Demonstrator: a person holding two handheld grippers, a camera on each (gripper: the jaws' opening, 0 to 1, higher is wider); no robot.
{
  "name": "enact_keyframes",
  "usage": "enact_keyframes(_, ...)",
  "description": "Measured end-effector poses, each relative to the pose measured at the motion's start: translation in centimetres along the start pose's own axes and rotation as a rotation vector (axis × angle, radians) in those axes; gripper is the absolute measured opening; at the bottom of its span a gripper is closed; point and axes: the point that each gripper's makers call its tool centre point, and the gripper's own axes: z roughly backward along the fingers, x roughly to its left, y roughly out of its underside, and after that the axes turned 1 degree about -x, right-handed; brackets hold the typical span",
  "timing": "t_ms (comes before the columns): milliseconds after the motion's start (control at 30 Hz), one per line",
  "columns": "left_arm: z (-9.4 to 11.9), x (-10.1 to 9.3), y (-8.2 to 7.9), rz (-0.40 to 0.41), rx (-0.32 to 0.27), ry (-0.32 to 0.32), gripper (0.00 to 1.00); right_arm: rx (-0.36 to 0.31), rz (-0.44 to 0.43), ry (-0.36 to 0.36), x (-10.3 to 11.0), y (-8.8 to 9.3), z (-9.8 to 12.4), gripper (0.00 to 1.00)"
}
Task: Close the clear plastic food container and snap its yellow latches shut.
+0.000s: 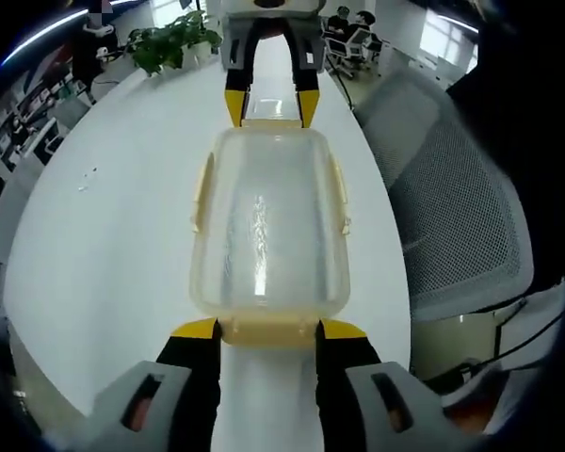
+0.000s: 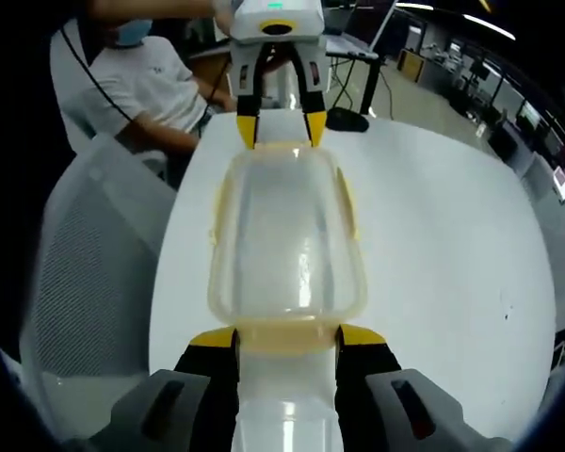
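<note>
A clear plastic food container with yellow latches (image 1: 268,231) lies lengthwise on a white table (image 1: 113,254), its lid already down on the tub, held between two hand-held grippers that face each other from its two short ends. In the left gripper view, the left gripper (image 1: 268,330) stands with its yellow-tipped black jaws parted to either side of the near end latch (image 1: 268,331), their tips touching or just beside the container's end; whether they press on the latch cannot be told. Beyond the container's far end, the right gripper (image 1: 271,105) straddles the opposite end latch in the same spread stance. A side latch (image 1: 341,193) runs along the right long edge, and another along the left; both look flat against the wall, though it cannot be told if they are snapped. A grey mesh office chair (image 1: 452,207) stands right of the fingers, a potted green plant (image 1: 174,40) well beyond them to the left. In the right gripper view the container (image 2: 287,240) again lies just ahead of the parted jaws. Judged from this, closing is done; the end latches appear to be the step in hand, and the side ones may need checking.
</note>
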Motion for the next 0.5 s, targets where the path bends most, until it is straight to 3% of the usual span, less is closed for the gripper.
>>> enact_keyframes(500,-0.7,-0.1,-1.8,0.015,-0.005,0.002,0.38,-0.003,0.021,0.002,-0.3,1.4,1.3,0.39)
